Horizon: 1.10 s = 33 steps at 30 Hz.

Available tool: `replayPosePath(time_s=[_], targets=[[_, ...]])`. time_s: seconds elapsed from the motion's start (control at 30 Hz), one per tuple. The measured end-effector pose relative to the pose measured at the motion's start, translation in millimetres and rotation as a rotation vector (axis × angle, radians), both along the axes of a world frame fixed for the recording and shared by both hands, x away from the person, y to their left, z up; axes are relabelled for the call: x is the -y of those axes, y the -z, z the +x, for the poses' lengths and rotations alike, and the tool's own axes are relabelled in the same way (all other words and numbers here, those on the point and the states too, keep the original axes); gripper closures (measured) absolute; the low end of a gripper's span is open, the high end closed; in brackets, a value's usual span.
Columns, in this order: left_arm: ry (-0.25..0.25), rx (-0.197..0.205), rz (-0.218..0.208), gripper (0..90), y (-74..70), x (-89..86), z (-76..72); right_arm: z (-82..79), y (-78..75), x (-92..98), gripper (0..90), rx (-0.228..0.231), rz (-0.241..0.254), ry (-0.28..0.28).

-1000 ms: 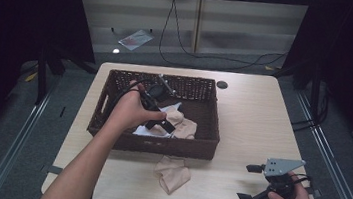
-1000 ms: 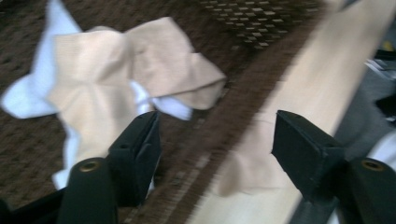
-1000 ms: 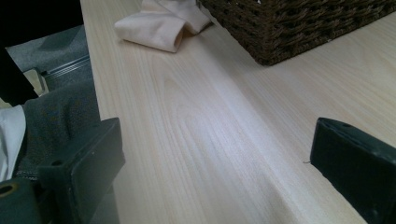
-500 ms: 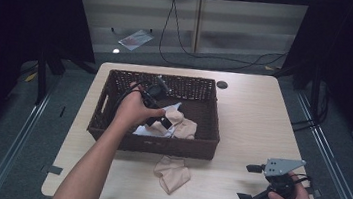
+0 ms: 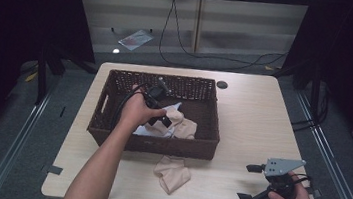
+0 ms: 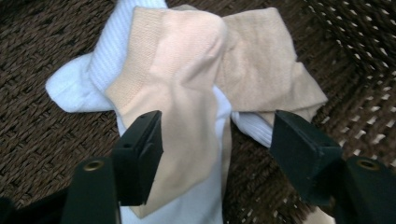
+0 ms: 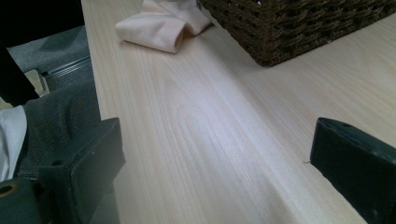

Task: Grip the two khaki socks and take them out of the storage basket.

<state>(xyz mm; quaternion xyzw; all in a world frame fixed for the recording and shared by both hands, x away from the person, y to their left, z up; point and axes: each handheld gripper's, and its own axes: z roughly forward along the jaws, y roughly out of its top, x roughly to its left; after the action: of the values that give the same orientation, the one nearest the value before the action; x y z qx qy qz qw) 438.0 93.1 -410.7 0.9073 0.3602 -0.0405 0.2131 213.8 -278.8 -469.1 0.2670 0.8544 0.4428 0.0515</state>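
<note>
On the pale bench, my left claw has dropped into the wicker basket, its spread jaws just narrowing astride the beige sock, so I'm ready to pinch; right claw idles spread

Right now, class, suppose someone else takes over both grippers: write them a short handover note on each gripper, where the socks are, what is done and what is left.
Left gripper: down in the basket, jaws open and just closing a little, astride the beige sock lying over a white sock; nothing gripped yet.
Right gripper: open, empty, resting above the bare table at the near right.
Socks: a second beige sock lies beside the first in the basket; one more beige sock on the table sits just in front of the basket.
Done: apparently one sock taken out.
Left: probably grip the top beige sock and lift it, then the others.
</note>
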Motion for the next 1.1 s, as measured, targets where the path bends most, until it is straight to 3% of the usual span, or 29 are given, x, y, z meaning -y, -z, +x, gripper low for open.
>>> replayPosePath(time_s=[0.37, 0.6, 0.83, 1.0, 1.1], targets=[[0.000, 0.004, 0.008, 55.4, 7.9, -1.4, 3.9, -0.1, -0.2, 0.4, 2.6, 0.002, -0.001, 0.000], [0.003, 0.002, -0.018, 63.5, 11.4, -1.7, 5.5, 0.3, -0.1, 0.3, 2.6, 0.003, 0.001, 0.000], [0.017, -0.008, 0.004, 68.7, 17.0, 0.5, 6.8, 0.2, -0.4, 0.6, 2.6, 0.004, 0.001, 0.000], [0.024, -0.024, 0.040, 86.0, 18.3, 0.3, 6.9, 0.0, -0.5, 0.6, 2.6, 0.004, 0.003, 0.000], [0.031, -0.036, 0.049, 88.3, 17.0, 0.3, 6.7, 0.0, -0.5, 0.5, 2.7, 0.004, 0.004, 0.000]])
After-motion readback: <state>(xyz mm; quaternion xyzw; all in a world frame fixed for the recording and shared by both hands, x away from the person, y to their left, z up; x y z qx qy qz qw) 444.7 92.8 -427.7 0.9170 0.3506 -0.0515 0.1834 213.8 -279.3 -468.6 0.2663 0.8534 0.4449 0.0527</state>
